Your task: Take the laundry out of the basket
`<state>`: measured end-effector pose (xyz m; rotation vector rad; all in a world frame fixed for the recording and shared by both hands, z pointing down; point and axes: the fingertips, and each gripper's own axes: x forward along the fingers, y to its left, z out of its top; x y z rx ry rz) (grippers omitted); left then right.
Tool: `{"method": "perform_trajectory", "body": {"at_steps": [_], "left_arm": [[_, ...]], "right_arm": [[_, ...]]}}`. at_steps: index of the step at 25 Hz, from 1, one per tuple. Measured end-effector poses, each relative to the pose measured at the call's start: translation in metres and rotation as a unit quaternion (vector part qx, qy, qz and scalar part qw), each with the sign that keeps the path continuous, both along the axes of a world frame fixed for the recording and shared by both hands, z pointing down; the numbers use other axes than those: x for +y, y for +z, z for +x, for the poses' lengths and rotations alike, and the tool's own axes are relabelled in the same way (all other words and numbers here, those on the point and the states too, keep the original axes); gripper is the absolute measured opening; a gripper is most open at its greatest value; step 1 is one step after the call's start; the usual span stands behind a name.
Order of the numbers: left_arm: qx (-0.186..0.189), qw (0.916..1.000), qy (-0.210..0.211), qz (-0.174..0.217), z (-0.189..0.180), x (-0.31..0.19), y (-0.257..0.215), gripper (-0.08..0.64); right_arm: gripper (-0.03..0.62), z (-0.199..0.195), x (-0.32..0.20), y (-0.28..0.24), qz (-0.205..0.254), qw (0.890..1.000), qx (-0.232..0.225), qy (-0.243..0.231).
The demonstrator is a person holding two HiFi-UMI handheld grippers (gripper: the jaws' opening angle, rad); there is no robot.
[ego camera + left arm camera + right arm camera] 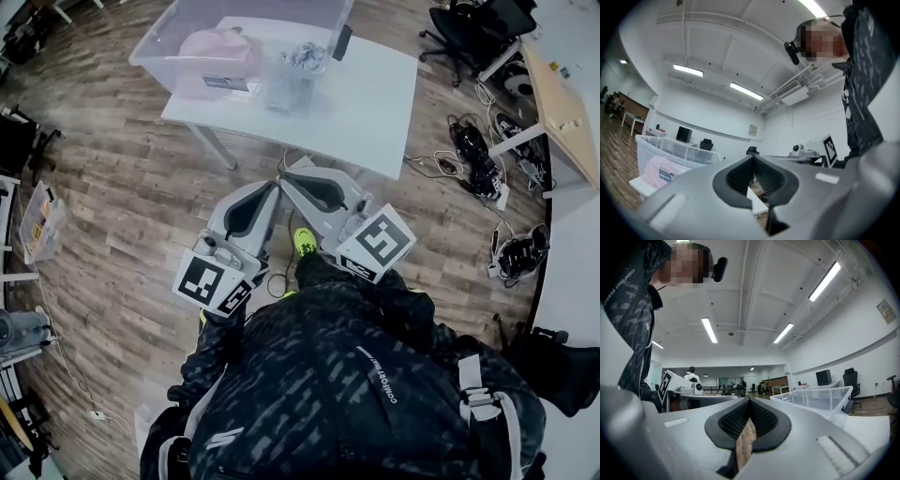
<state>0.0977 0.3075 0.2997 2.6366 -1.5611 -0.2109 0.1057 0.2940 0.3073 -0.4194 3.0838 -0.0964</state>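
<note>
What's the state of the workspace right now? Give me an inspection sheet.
Surface: white table, basket on its far end.
Job's things: clear basket holding pink laundry and a grey bundle.
Clutter: dark object at the basket's right edge, cannot identify.
Grippers: left claw and right claw shut, empty, short of the table.
Cables: tangle on the floor, right side.
Surroundings: wood floor, office chair, desk.
</note>
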Motion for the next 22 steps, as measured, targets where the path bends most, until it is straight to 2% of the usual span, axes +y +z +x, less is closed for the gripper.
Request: {"method": "perform_trajectory", "body": {"at_steps": [13, 22], "left_arm": [[-0.007, 0.9994, -0.028, -0.018, -0.017, -0.111, 0.003, 0.011], [-0.011, 0.9986, -0.048, -0.019, -0.046, -0.156, 0.011, 0.011]], "right_arm": [[0.0, -0.018, -0.111, 0.004, -0.019, 0.999, -0.007, -0.029], [0.0, -0.048, -0.157, 0.012, -0.017, 0.999, -0.003, -0.048]]}}
